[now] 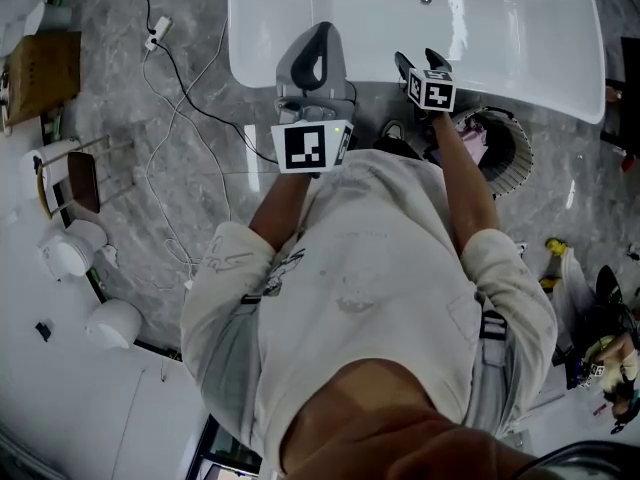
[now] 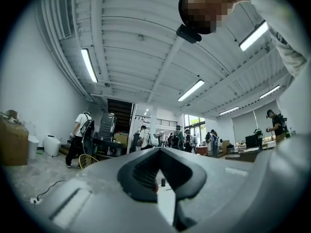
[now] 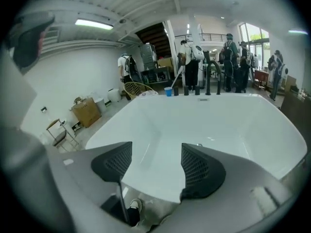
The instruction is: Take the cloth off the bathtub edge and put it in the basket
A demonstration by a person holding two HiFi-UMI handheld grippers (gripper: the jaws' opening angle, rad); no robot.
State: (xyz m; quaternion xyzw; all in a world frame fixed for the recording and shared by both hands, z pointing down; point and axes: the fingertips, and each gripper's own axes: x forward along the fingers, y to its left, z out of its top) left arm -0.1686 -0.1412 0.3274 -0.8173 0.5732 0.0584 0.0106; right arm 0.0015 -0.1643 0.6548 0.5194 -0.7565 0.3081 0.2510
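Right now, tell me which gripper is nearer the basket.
Right. The right gripper hangs at the bathtub's near edge, just beside the basket on the floor; the left gripper is farther along that edge, away from the basket.

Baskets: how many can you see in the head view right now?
1. The basket stands on the floor against the bathtub's near rim, just right of the right gripper. The person may hide others.
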